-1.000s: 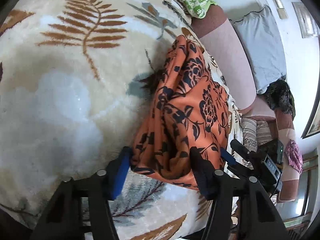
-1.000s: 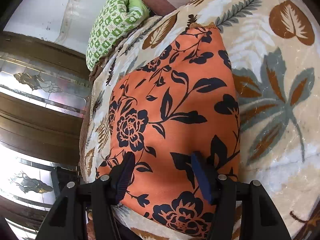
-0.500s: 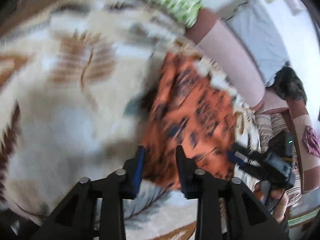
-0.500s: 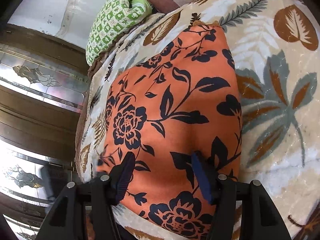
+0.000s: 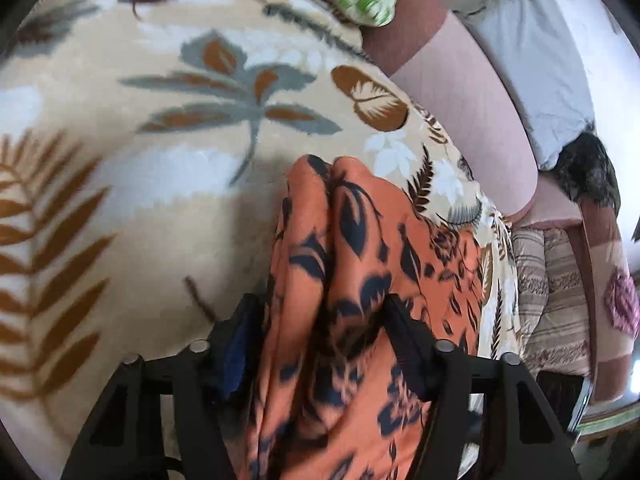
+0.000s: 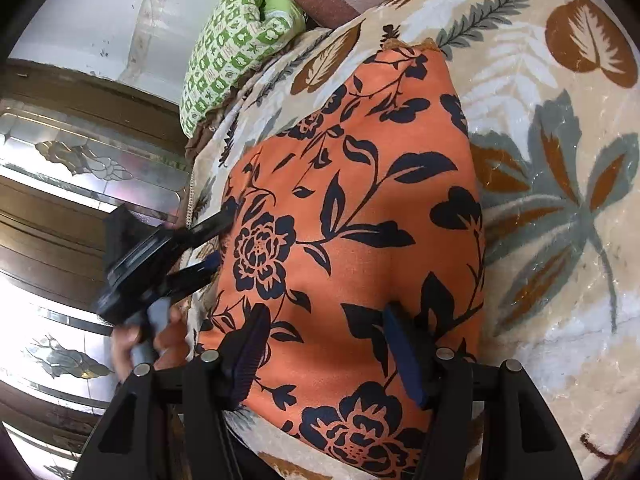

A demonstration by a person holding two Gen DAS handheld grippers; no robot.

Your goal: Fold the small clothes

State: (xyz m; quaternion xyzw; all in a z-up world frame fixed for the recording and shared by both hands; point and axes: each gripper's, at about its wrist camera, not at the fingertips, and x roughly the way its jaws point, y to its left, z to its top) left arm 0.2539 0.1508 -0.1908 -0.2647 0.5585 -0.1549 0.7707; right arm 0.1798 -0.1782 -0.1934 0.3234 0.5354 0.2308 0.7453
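Note:
An orange cloth with dark navy flowers [image 6: 360, 208] lies on a leaf-patterned blanket [image 6: 560, 160]. My right gripper [image 6: 324, 344] is open above the cloth's near part, its fingers apart over the fabric. My left gripper [image 5: 320, 340] has the cloth's edge [image 5: 344, 280] bunched between its wide-set fingers; the fabric rises in folds and covers the gap. In the right wrist view the left gripper [image 6: 208, 244] sits at the cloth's left edge, held by a hand.
A green patterned pillow [image 6: 232, 48] lies at the blanket's far end. A pink bolster [image 5: 460, 100] and a grey pillow [image 5: 528, 52] line the far side. A wooden cabinet with glass panels [image 6: 60, 160] stands on the left.
My left gripper has moved in over the cloth's left edge, and the fabric now bunches up between its fingers. My right gripper has held its place over the cloth.

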